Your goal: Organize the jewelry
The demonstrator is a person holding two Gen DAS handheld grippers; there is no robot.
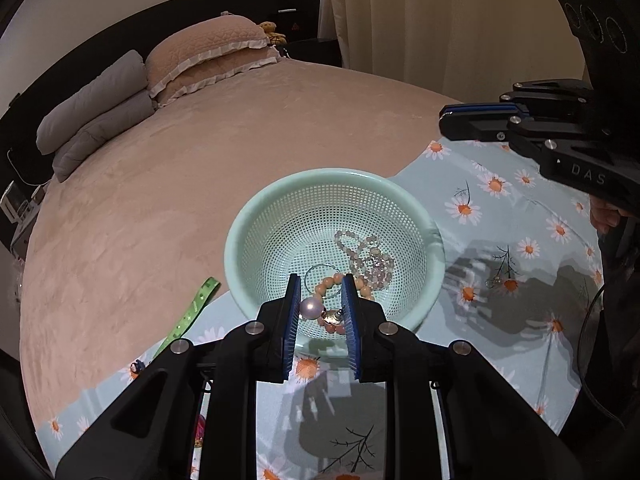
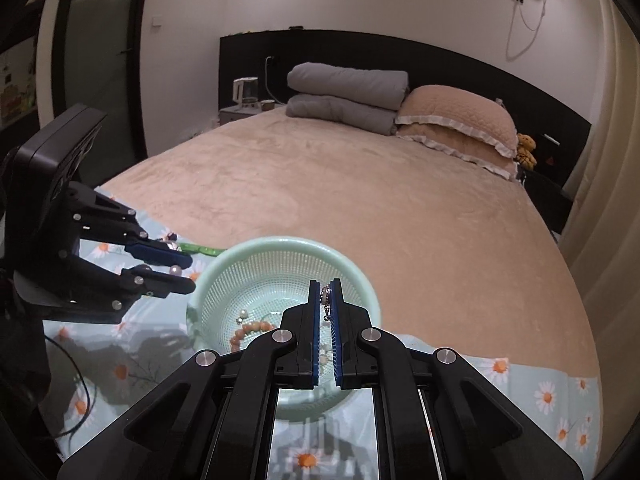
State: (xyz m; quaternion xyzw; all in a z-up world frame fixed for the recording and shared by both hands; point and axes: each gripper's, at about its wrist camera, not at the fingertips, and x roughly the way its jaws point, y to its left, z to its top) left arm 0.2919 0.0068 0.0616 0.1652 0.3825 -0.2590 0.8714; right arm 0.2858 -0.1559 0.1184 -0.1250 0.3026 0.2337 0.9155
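A mint green mesh basket sits on a daisy-print cloth on the bed. It holds an orange bead bracelet, a pale bead strand and a thin ring. My left gripper is over the basket's near rim, its jaws closed on a pearl earring. My right gripper is over the basket, shut on a small silver chain piece. The left gripper shows in the right wrist view with the pearl between its fingers.
A green ribbon lies at the cloth's left edge. A small silver piece lies on the cloth right of the basket. Pillows and folded grey quilts are at the bed's head. A nightstand stands beside it.
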